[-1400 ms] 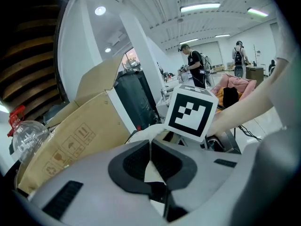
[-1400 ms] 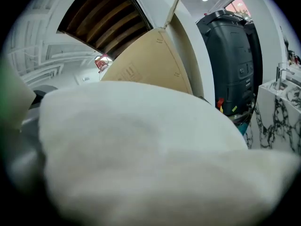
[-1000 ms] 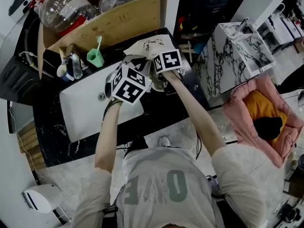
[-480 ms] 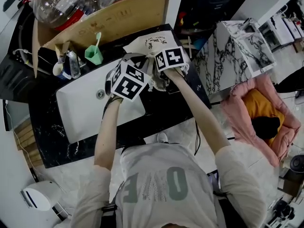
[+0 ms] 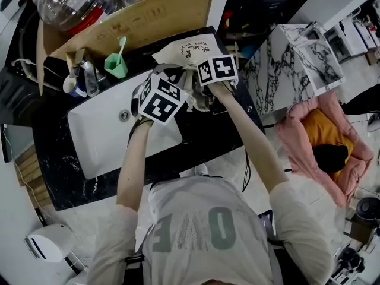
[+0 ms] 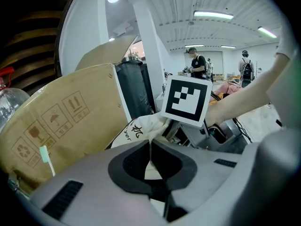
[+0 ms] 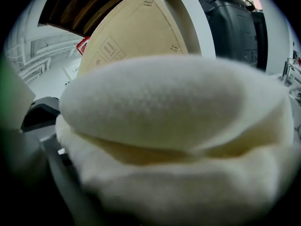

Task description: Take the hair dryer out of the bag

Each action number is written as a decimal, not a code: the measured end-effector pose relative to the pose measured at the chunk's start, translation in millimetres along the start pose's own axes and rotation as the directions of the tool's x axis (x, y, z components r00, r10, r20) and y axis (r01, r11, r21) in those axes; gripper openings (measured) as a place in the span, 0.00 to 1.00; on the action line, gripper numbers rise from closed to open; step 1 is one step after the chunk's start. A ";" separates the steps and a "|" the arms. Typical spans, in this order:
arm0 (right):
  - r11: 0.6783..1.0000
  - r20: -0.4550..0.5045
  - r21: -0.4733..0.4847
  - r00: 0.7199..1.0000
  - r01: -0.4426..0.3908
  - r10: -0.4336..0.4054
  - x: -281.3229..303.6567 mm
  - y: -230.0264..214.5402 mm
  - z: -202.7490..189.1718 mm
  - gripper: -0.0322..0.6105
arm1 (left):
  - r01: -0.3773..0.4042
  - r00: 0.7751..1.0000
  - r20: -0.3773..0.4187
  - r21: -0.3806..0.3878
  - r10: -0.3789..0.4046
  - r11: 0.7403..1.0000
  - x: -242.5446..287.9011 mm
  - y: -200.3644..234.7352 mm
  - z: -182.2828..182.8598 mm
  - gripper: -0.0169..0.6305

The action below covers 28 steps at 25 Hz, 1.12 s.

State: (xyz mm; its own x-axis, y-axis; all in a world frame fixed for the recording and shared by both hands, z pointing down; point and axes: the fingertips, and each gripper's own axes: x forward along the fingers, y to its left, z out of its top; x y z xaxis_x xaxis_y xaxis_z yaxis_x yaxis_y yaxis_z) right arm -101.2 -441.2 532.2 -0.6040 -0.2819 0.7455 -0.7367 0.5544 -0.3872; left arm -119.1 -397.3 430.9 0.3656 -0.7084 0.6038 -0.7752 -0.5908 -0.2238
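Note:
A cream cloth bag [image 5: 187, 51] with dark print lies on the black counter [image 5: 205, 136] behind the sink. My left gripper [image 5: 169, 76] is shut on a thin fold of the bag's edge [image 6: 149, 150], which runs up between its dark pads. My right gripper [image 5: 212, 71] is right beside it, pushed against the bag. In the right gripper view, cream cloth [image 7: 178, 126] fills the frame and hides the jaws, which are closing. The right gripper's marker cube [image 6: 187, 100] shows just ahead in the left gripper view. No hair dryer is visible in any view.
A white sink [image 5: 107, 141] lies left of the bag. Behind it are a green cup with a toothbrush [image 5: 116, 66] and a large cardboard box [image 5: 136, 22]. A marbled cabinet [image 5: 291, 64] and a pink pet bed [image 5: 326, 147] stand to the right.
The left gripper has sunk slightly with the pinched cloth. The right gripper has stayed at the bag.

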 end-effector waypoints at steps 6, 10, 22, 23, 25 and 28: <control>0.991 0.050 0.108 0.996 -0.075 0.070 -6.1 6.6 4.9 0.48 | -0.013 1.000 -0.002 0.023 0.013 1.000 1.6 1.6 1.0 0.08; 0.979 0.073 0.171 0.992 -0.111 0.100 -14.5 9.9 4.5 0.48 | -0.034 0.999 -0.011 0.045 0.035 0.998 2.3 2.3 1.6 0.08; 0.979 0.093 0.162 0.990 -0.123 0.109 -57.2 21.7 -35.5 0.48 | -0.105 0.994 -0.033 0.099 0.109 0.990 -0.2 -0.5 4.6 0.08; 0.980 0.092 0.154 0.990 -0.124 0.111 -61.8 24.1 -41.0 0.48 | -0.109 0.993 -0.031 0.095 0.112 0.989 -1.4 0.0 5.2 0.08; 0.982 0.091 0.144 0.989 -0.125 0.113 -72.8 29.2 -52.0 0.48 | -0.114 0.993 -0.028 0.093 0.117 0.989 -3.5 -1.0 6.7 0.08; 0.982 0.099 0.142 0.989 -0.121 0.107 -90.6 34.1 -68.0 0.48 | -0.116 0.993 -0.019 0.093 0.119 0.989 -6.3 -6.9 9.7 0.08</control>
State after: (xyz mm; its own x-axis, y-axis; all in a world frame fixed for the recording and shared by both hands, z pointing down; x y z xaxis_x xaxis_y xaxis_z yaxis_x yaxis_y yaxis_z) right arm -50.9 -343.5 488.4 -0.7067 -0.2968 0.6423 -0.6940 0.4677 -0.5474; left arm -111.1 -392.5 421.2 0.2612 -0.7661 0.5872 -0.7611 -0.5377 -0.3628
